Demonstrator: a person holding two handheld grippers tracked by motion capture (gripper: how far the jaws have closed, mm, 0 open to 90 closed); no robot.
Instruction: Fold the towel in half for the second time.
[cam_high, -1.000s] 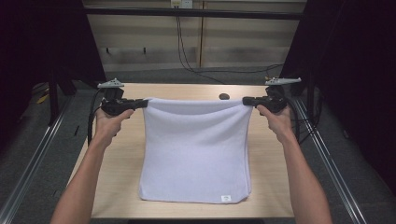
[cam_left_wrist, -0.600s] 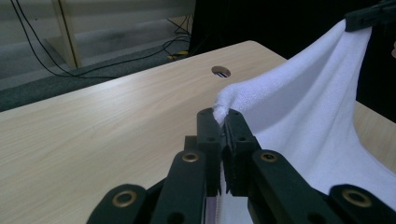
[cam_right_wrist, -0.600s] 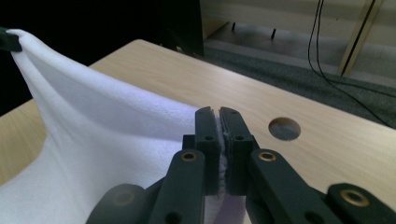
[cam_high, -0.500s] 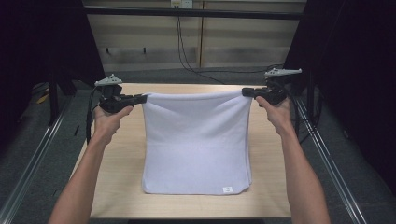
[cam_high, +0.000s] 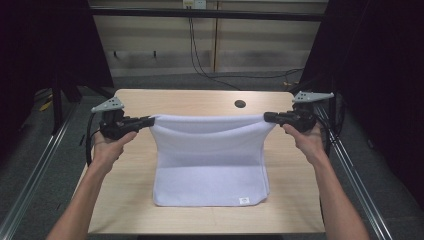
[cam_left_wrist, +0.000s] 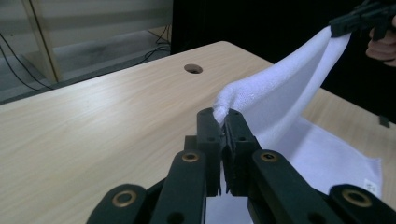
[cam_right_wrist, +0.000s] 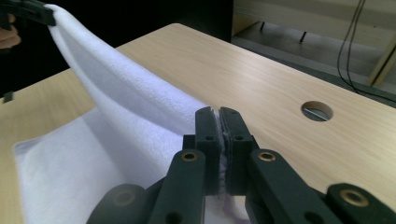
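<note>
Reaching forward, spread wide — left gripper (cam_high: 148, 120) and right gripper (cam_high: 267, 117) each clamped on a towel (cam_high: 210, 165) corner.

Left claw (cam_left_wrist: 223, 122) pinches white towel (cam_left_wrist: 289, 93) corner above table (cam_left_wrist: 93, 126).

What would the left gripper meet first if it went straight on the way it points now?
Probably the white towel it already clamps: the left gripper points across the table toward the right gripper, along the towel's raised edge. Beyond that, likely the right gripper, though depth is unclear.
</note>
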